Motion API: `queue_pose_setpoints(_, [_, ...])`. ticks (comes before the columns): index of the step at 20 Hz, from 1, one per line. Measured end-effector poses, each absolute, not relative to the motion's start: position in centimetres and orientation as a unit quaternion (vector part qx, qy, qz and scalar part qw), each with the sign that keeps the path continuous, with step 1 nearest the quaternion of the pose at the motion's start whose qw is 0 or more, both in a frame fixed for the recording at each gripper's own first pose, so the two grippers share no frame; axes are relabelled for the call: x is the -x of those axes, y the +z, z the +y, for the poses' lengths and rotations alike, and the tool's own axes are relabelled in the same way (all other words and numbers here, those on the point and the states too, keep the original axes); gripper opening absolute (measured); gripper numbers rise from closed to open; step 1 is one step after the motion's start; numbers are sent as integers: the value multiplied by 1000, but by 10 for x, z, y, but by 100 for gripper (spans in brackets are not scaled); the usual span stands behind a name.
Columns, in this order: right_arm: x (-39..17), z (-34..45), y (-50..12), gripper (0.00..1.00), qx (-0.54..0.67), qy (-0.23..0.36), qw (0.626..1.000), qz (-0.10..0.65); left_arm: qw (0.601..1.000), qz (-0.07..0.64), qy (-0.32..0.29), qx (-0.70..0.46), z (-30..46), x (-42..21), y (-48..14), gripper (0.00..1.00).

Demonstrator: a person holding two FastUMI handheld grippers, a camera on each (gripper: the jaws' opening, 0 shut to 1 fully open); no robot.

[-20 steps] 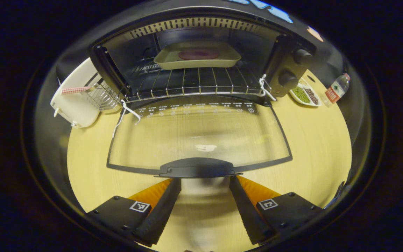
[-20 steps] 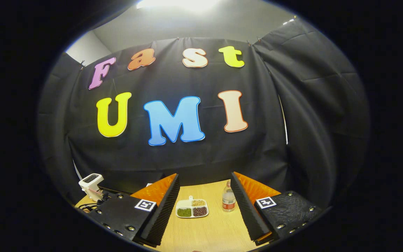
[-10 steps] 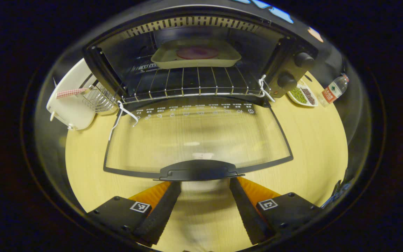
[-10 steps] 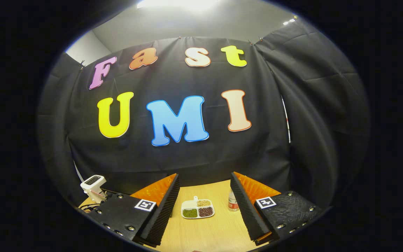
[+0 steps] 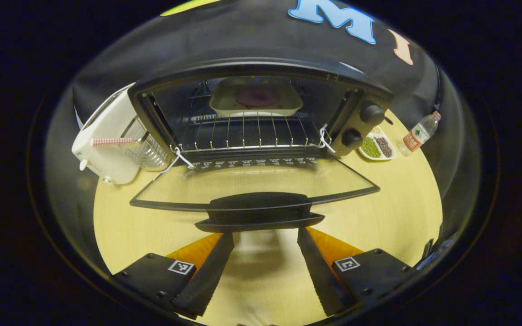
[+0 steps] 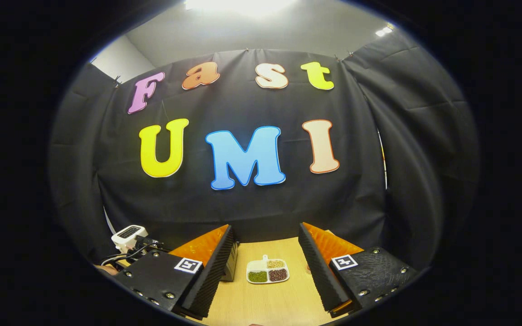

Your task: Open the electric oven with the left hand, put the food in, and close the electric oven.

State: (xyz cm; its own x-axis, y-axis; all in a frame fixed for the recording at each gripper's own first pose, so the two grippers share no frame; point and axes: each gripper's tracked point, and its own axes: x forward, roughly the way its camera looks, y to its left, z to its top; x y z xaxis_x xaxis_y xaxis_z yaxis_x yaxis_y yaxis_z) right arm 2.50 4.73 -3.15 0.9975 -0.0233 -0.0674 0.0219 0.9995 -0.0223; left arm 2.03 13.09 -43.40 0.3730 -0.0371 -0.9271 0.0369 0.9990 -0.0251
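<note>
The black electric oven (image 5: 261, 72) stands open at the back of the wooden table (image 5: 392, 213). Its glass door (image 5: 252, 183) hangs down nearly flat, seen almost edge-on. The door handle (image 5: 261, 213) lies just beyond and slightly above my left gripper (image 5: 265, 235), which is open and holds nothing. On the wire rack (image 5: 252, 133) inside sits a pale tray (image 5: 256, 97) with a dark round piece of food (image 5: 257, 96). In the right gripper view my right gripper (image 6: 265, 240) is open and empty, raised above the table and facing the booth wall.
A white appliance with a wire basket (image 5: 111, 145) stands left of the oven. Right of the oven lie a sectioned dish of beans (image 5: 376, 147) and a water bottle (image 5: 417, 133). The same dish (image 6: 268, 275) shows between the right gripper's fingers, with a white appliance (image 6: 127, 235) far left.
The left gripper has dropped lower and tipped up, so the door now appears edge-on with its handle just above the fingertips. The right gripper view swung, and the bottle slid behind its right finger.
</note>
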Motion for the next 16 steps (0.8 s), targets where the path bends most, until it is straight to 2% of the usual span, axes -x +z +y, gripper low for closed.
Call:
queue_pose_setpoints(5, [-23,52,-27,89,22,-8,999,28,844,536,-17,-6,138,-40,-416,100])
queue_pose_setpoints(6, [-22,52,-28,89,21,-9,999,29,848,529,-17,-8,138,-44,-412,96])
queue_pose_setpoints(7, [-21,51,-29,89,19,-10,999,30,852,523,-19,-4,136,-47,-407,100])
queue_pose_setpoints(9, [-20,49,-31,89,21,-12,999,33,862,507,-22,6,131,-51,-392,100])
queue_pose_setpoints(10, [-19,48,-31,89,22,-13,999,34,867,497,-23,6,131,-56,-385,96])
queue_pose_setpoints(11, [-19,48,-31,88,21,-12,999,35,875,484,-26,7,126,-60,-379,100])
queue_pose_setpoints(14, [-18,52,-31,89,24,-7,999,35,903,427,-33,12,116,-69,-346,92])
queue_pose_setpoints(15, [-17,53,-30,89,25,-5,999,35,916,400,-34,11,111,-71,-323,96])
queue_pose_setpoints(16, [-17,56,-28,89,25,-1,999,34,931,365,-34,7,104,-72,-292,96])
